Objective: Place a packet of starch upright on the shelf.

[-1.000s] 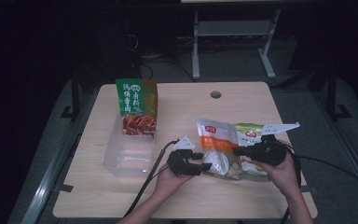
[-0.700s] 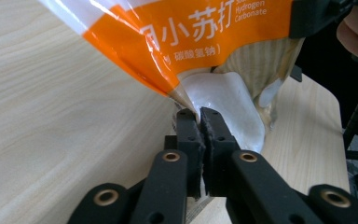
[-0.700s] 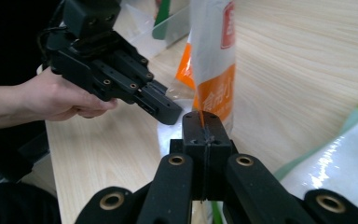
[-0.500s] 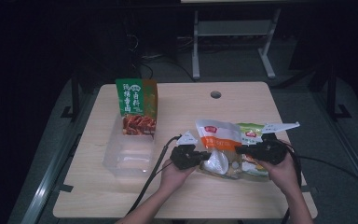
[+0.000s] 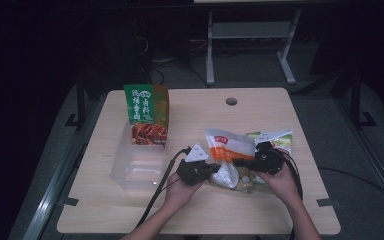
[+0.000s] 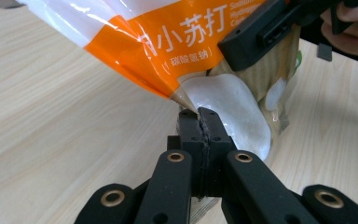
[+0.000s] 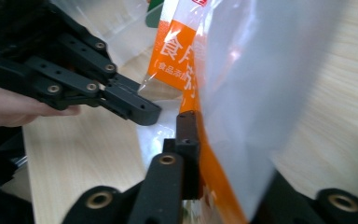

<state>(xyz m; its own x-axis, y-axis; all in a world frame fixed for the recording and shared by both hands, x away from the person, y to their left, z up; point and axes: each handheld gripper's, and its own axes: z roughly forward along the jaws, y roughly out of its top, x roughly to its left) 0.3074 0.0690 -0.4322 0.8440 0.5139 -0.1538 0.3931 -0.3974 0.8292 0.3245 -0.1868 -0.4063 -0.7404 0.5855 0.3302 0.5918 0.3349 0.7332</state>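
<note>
Orange-and-white soda pouch (image 5: 228, 145) sits right of the clear tub (image 5: 139, 165), pinched at near corners by your left gripper (image 6: 200, 114) and right gripper (image 7: 192, 122), both clamped tight, so next lift together toward that tub.

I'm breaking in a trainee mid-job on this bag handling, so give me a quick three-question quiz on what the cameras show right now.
1. True or false: the left gripper has its jaws pressed together at a corner of the orange and white bag.
2. Multiple choice: where does the green snack box stand? A) upright at the far end of the clear plastic container; B) flat under the bag; C) on the floor.
3. Fill in: in the high view, the right gripper meets the bag from the person's ____ side.

Key: 1 true. 2 A. 3 right.
</note>
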